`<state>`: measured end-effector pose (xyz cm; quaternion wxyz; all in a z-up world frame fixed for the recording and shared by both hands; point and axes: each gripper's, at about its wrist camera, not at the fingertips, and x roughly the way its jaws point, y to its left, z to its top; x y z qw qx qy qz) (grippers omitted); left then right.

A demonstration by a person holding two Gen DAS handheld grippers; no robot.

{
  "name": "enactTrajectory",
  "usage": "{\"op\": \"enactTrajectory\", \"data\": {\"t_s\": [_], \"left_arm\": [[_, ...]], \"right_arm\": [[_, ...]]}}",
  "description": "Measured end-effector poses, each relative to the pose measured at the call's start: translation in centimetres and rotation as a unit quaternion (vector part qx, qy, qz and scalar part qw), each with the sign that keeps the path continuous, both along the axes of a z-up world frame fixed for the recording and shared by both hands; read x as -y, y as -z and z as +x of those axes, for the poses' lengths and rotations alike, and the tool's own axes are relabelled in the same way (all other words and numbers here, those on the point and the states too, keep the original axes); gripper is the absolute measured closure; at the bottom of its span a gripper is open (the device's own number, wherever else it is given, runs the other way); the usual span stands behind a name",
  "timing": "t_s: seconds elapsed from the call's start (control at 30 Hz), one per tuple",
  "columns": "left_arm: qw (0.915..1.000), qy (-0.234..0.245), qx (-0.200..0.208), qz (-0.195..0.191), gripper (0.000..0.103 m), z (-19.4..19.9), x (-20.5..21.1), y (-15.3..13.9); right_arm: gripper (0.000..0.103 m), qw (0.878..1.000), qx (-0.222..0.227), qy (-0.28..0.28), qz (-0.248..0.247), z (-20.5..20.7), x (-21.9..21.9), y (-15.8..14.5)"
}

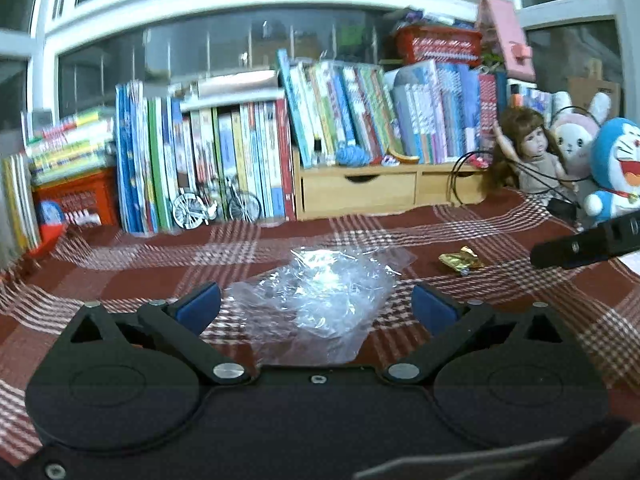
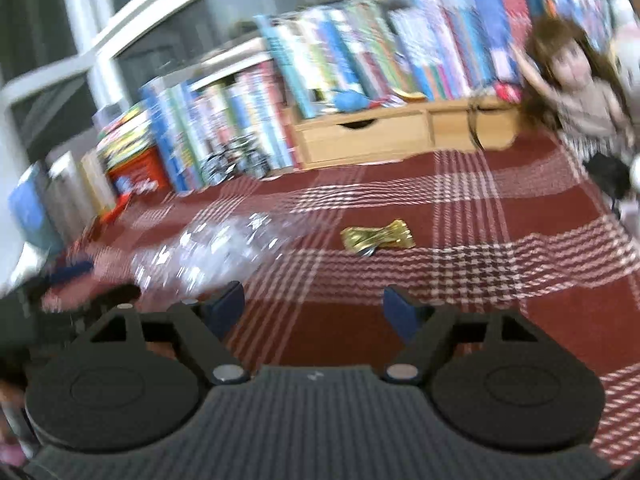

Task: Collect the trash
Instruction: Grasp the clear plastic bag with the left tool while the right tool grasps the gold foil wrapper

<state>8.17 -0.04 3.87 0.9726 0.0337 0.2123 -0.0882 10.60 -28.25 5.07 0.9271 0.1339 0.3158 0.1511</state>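
Note:
A crumpled clear plastic wrap (image 1: 320, 300) lies on the red plaid tablecloth (image 1: 500, 292), and my left gripper (image 1: 316, 306) is open with its blue pads on either side of it. A gold foil wrapper (image 1: 460, 260) rests to the right, further back. In the blurred right wrist view, the gold foil wrapper (image 2: 378, 236) lies ahead of my open right gripper (image 2: 314, 306), clear of its fingers, with the clear plastic wrap (image 2: 216, 252) off to the left. A black finger of the right gripper (image 1: 588, 244) enters the left wrist view from the right.
Rows of books (image 1: 248, 152) and a wooden drawer box (image 1: 380, 190) line the back of the table. A doll (image 1: 532, 152) and plush toys (image 1: 616, 164) sit at the right. A red basket (image 1: 76, 196) stands at the left, and a small model bicycle (image 1: 216, 206) by the books.

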Motion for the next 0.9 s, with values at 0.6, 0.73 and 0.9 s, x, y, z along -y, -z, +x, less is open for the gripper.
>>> {"op": "enactTrajectory", "data": {"t_s": [0.6, 0.73, 0.9], "left_arm": [[0.9977, -0.023, -0.059, -0.027, 0.001, 10.1, 1.6, 5.5], [0.9910, -0.031, -0.073, -0.107, 0.001, 10.6, 0.2, 5.5], [0.9691, -0.027, -0.087, -0.229, 0.000, 10.9, -2.1, 4.9]], "right_arm": [[0.025, 0.986, -0.130, 0.103, 0.004, 15.1, -1.2, 5.2], [0.050, 0.986, -0.134, 0.103, -0.004, 15.3, -1.5, 5.5], [0.058, 0.988, -0.122, 0.089, -0.021, 14.7, -2.2, 4.9]]}}
